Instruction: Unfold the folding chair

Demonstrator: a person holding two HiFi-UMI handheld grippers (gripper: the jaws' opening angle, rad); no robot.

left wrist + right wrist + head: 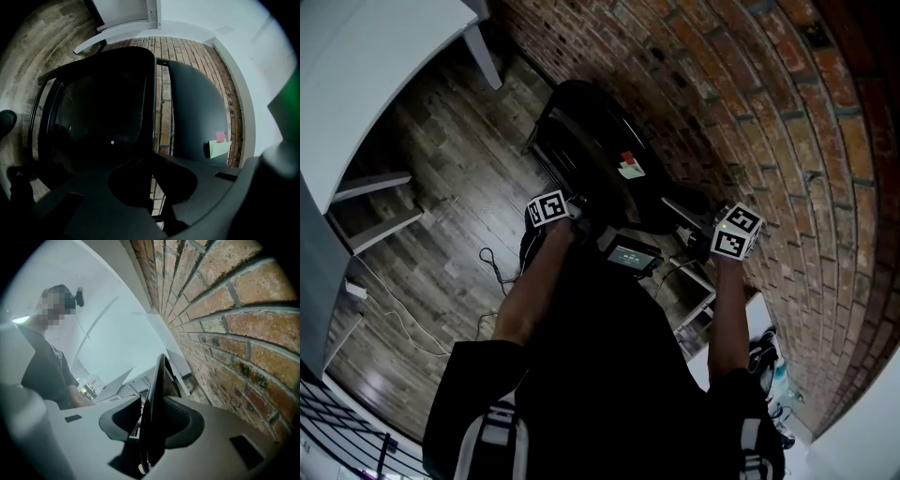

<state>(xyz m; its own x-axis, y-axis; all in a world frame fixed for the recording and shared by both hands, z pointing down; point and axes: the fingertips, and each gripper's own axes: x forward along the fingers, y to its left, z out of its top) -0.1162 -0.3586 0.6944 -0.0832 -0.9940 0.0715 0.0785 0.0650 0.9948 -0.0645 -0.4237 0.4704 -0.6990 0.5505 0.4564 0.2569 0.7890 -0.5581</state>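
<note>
A black folding chair (591, 150) leans folded against the brick wall (750, 112), with a pink and pale green note (628, 167) stuck on it. My left gripper (584, 223) is at its lower left edge. In the left gripper view the dark jaws (157, 190) are shut where the edge of a chair panel (93, 117) runs down into them, and a thin dark bar sits at the tips. My right gripper (694, 236) is on the chair's right side. In the right gripper view (152, 427) the chair's edge (157, 380) fills the space between the jaws.
A white table leg (483, 52) and white frames (375, 202) stand to the left on the wooden floor. Cables (497, 267) trail on the floor beside the chair. Shoes (761, 352) lie at the lower right. Another person (47, 366) stands further along the wall.
</note>
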